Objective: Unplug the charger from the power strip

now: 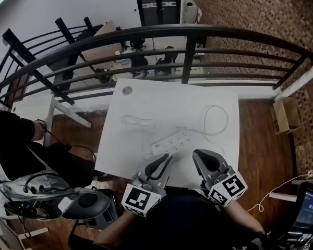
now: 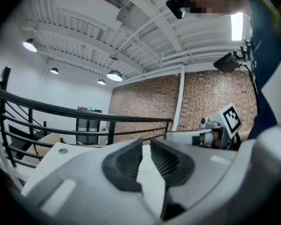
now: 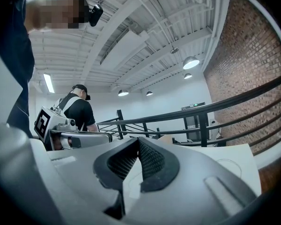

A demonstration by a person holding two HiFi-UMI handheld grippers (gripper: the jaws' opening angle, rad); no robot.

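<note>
A white power strip (image 1: 172, 141) lies near the middle of the white table (image 1: 146, 100). A thin white cable (image 1: 139, 122) lies to its left and a looped white cord (image 1: 217, 120) runs off to its right. I cannot make out the charger itself on the strip. My left gripper (image 1: 167, 159) hovers at the table's near edge just short of the strip, shut with nothing between its jaws. My right gripper (image 1: 197, 155) is beside it, also shut and empty. In the gripper views the left gripper (image 2: 145, 145) and the right gripper (image 3: 137, 142) show closed, empty pads.
A black metal railing (image 1: 188, 35) curves behind the table. A brick wall (image 1: 261, 14) stands at the right. A seated person (image 1: 15, 139) and a helmet-like device (image 1: 36, 189) are at the left. A cardboard box (image 1: 286, 113) sits on the wooden floor at the right.
</note>
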